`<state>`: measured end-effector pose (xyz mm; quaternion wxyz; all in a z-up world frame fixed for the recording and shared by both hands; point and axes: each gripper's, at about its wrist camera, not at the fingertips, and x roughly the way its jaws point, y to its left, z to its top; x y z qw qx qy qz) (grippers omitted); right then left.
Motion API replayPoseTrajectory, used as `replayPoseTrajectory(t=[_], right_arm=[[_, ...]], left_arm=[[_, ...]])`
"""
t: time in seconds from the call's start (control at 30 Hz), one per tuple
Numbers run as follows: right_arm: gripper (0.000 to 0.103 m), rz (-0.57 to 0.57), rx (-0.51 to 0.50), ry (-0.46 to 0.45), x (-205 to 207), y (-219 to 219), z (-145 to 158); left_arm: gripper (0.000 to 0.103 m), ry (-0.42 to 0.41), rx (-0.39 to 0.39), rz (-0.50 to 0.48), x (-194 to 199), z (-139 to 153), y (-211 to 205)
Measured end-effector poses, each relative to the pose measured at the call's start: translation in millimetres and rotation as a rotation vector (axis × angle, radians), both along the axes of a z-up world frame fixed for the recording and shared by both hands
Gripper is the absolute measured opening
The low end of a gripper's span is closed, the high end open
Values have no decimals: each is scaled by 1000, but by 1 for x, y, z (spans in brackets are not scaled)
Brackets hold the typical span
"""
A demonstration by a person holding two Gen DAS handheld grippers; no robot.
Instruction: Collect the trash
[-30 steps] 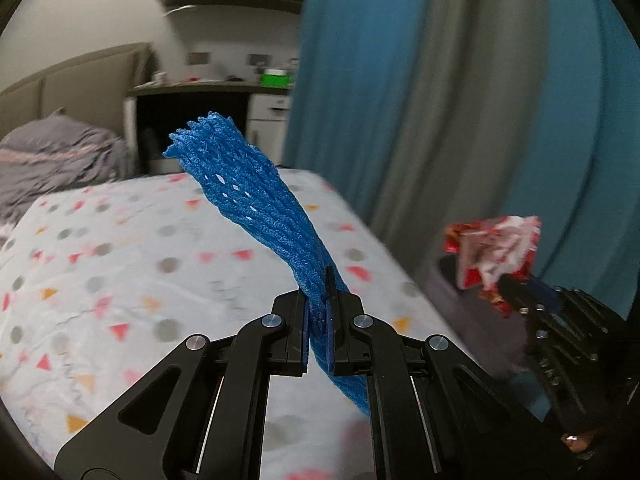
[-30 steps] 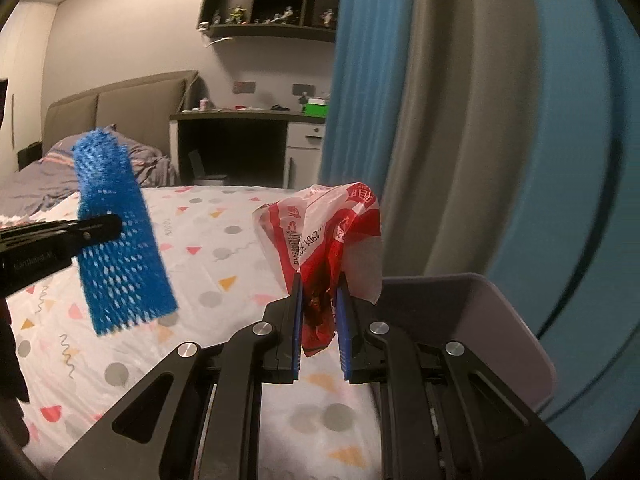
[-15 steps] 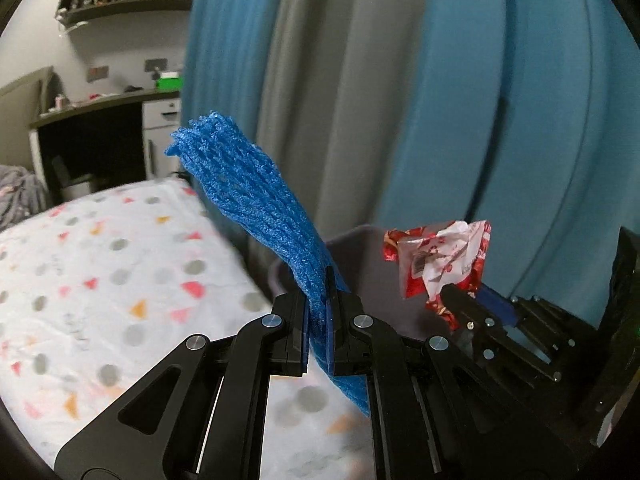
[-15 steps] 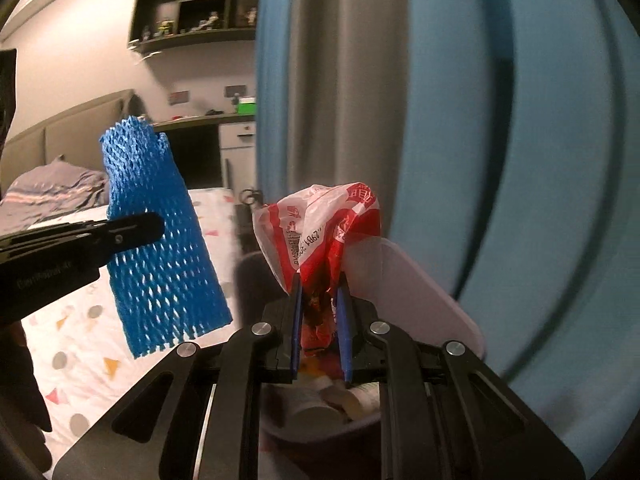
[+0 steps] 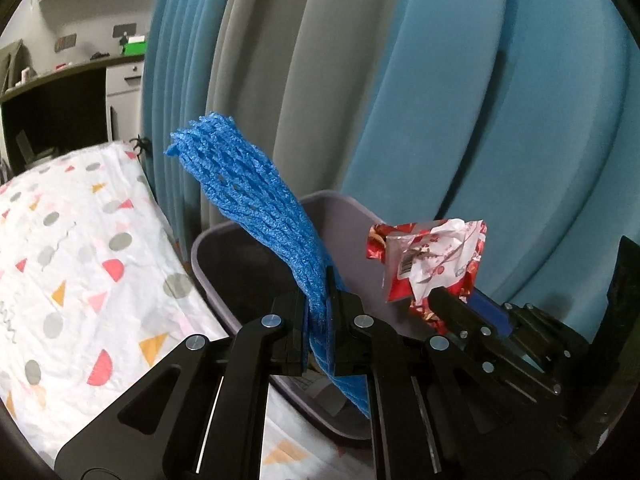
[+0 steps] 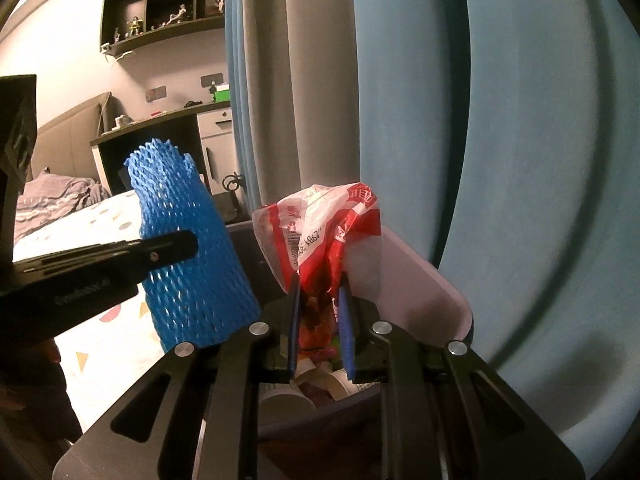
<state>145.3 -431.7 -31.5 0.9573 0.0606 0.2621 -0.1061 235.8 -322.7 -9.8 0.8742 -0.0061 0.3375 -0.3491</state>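
Note:
My left gripper [image 5: 318,292] is shut on a blue foam net sleeve [image 5: 256,200], which stands up from the jaws over the near edge of a grey trash bin [image 5: 224,276]. The sleeve also shows in the right wrist view [image 6: 188,256]. My right gripper [image 6: 320,300] is shut on a crumpled red and white wrapper [image 6: 328,224] and holds it above the open bin [image 6: 432,292], where cups and other trash lie. The wrapper also shows in the left wrist view [image 5: 428,260], to the right of the sleeve.
A bed with a white spotted cover [image 5: 72,264] lies left of the bin. Blue and grey curtains [image 5: 400,80] hang right behind the bin. A dark desk and wall shelves [image 6: 160,12] stand far back.
Both grippers have swung right from over the bed to over the bin, still holding their trash. The right jaws look slightly wider around the wrapper.

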Motion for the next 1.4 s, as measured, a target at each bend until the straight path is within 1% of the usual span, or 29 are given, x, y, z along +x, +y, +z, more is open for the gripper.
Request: replayPoseTrajectory(t=[0.17, 0.23, 0.27, 0.33, 0.4, 0.5, 0.53, 0.6, 0.63, 0.67, 0.73, 0.77, 0.83, 0.9, 1.0, 1.13, 1.3, 1.4], right_arm=[[19, 2, 18, 7, 3, -3, -2], [20, -2, 28, 14, 4, -5, -4], [22, -1, 31, 15, 6, -6, -3], [31, -6, 30, 16, 5, -7, -3], [39, -8, 32, 14, 2, -4, -2], [42, -17, 36, 14, -1, -4, -3], [47, -22, 38, 14, -2, -4, -2], [54, -28, 41, 8, -6, -4, -1], [56, -30, 41, 1, -8, -3, 1], [63, -36, 38, -5, -11, -1, 2], [77, -41, 32, -23, -17, 4, 7], [80, -44, 28, -27, -19, 7, 8], [88, -52, 13, -30, -23, 14, 11], [89, -55, -5, -32, -24, 21, 14], [97, -69, -30, -38, -27, 33, 15], [97, -64, -37, -38, -33, 52, 14], [97, -52, -38, -41, -42, 78, 19], [97, -54, -48, -56, -52, 95, 22]], left_arm=[[6, 33, 0, -19, 3, -10, -7], [10, 48, 5, -30, 5, -13, -7], [14, 48, 7, -31, 4, -15, -7], [24, 41, 10, -24, 5, -15, -5], [52, 42, -6, -16, 5, -15, 1], [63, 32, -21, 8, 5, -12, 10], [65, 29, -23, 14, 4, -10, 13], [76, 10, -22, 46, 3, -6, 21], [79, -7, -19, 76, 1, -4, 27], [82, -15, -19, 93, -1, -2, 32], [84, -52, -1, 129, -8, 3, 44], [87, -75, 21, 147, -11, 4, 48], [88, -137, 72, 187, -23, 7, 58], [91, -165, 95, 224, -32, 8, 70], [94, -202, 119, 297, -47, 12, 94], [97, -236, 118, 360, -72, 19, 132], [97, -257, 157, 394, -103, 21, 165], [97, -259, 162, 412, -121, 20, 186]])
